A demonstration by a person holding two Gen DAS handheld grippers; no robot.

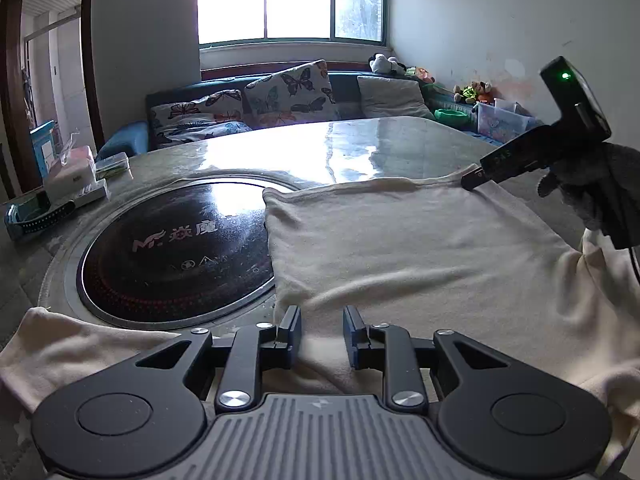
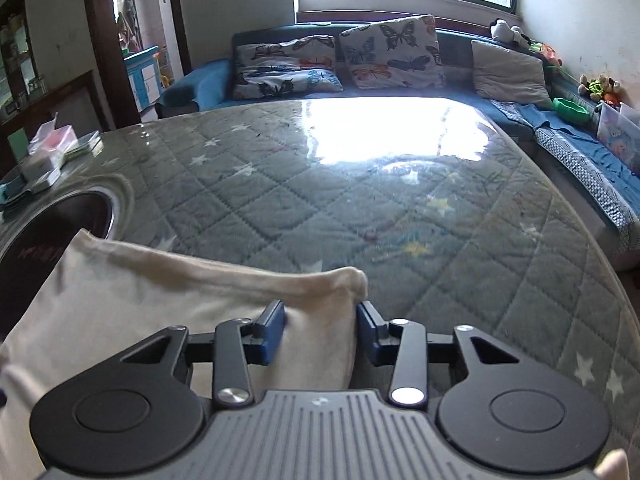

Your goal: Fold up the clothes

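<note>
The cream garment (image 1: 420, 248) is lying flat on the worktop (image 1: 320, 148), which is carrying a quilted star-print cover under a glossy clear sheet. The garment's left part is overlapping the rim of the round black cooktop (image 1: 168, 248) set into the worktop. One loose portion is trailing toward the near left edge.

The left hand-held gripper (image 1: 322, 332) is pointing down at the near edge of the garment. Its blue pads (image 1: 294, 330) are standing a narrow gap apart with cloth lying between and below them; whether they are pinching the cloth cannot be told.

The right hand-held gripper (image 2: 320, 326) is sitting at the garment's far right corner. In the right wrist view that corner (image 2: 352, 280) is lying between the fingers, with the cloth filling most of the gap. The left pad (image 2: 274, 330) is lying against the cloth; firm clamping cannot be confirmed. In the left wrist view a gloved hand (image 1: 596, 196) is carrying this gripper, and its tip is touching the garment's far edge.

A small stack of boxes (image 1: 76, 184) is resting at the left edge of the worktop. A sofa (image 2: 400, 92) with butterfly cushions (image 2: 392, 52) is standing behind, under a window (image 1: 292, 0).
</note>
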